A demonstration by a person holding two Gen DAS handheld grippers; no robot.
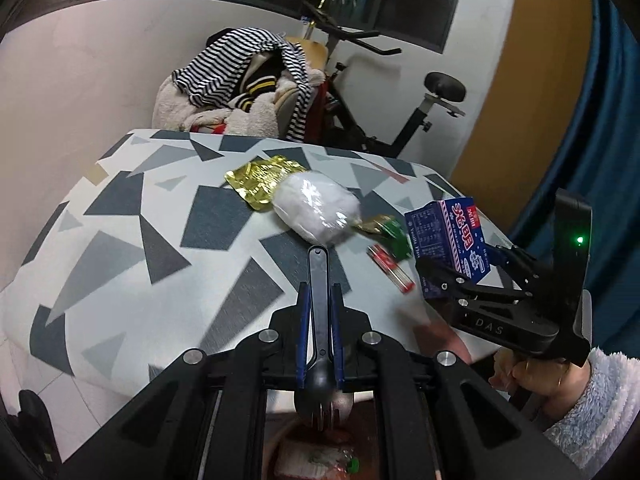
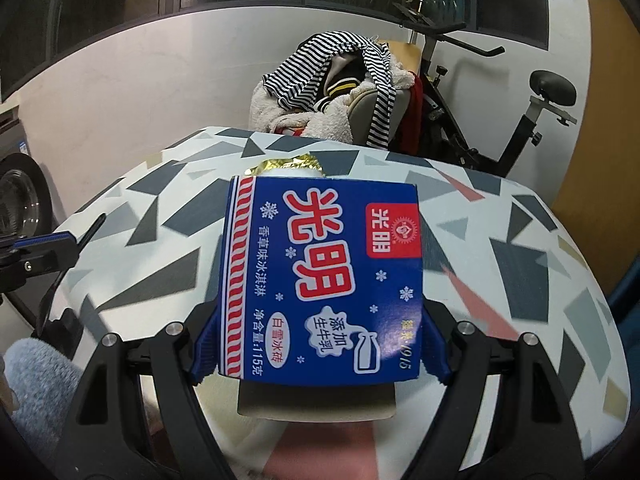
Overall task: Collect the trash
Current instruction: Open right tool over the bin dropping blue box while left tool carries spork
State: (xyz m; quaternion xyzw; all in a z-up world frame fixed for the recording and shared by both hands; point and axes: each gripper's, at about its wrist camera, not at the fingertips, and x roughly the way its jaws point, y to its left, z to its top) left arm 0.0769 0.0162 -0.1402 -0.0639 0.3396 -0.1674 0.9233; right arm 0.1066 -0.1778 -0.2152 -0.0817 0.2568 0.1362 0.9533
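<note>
Closest to the lens, a black plastic spork (image 1: 319, 320) sits pinched between the nearly closed jaws of the left gripper (image 1: 319, 280), its handle pointing out over the table (image 1: 120, 248) and its tined bowl back toward the camera. Below that bowl, past the table edge, something reddish with scraps in it shows, too blurred to name.

From the biggest thing down: the table, covered in a pattern of grey, dark blue and pink shards on white, fills both views. Behind it stands an exercise bike (image 1: 380, 92), and beside that a chair heaped with clothes (image 1: 244, 84) (a striped top lies uppermost).

On the right, the right gripper (image 2: 320, 316) has its jaws spread wide and clamped on the two sides of a blue ice-cream carton (image 2: 320, 280), which is lifted clear of the tabletop. A hand (image 1: 532, 372) in a fluffy pale sleeve holds this gripper's handle.

Still lying on the table are the other pieces of trash: a white bundle wrapped in clear film (image 1: 316, 210) near the middle, a crumpled gold foil wrapper (image 1: 260, 182) touching its far left side, a green wrapper (image 1: 394, 234) just to its right, and a small red-and-white packet (image 1: 390, 266) near the carton.
</note>
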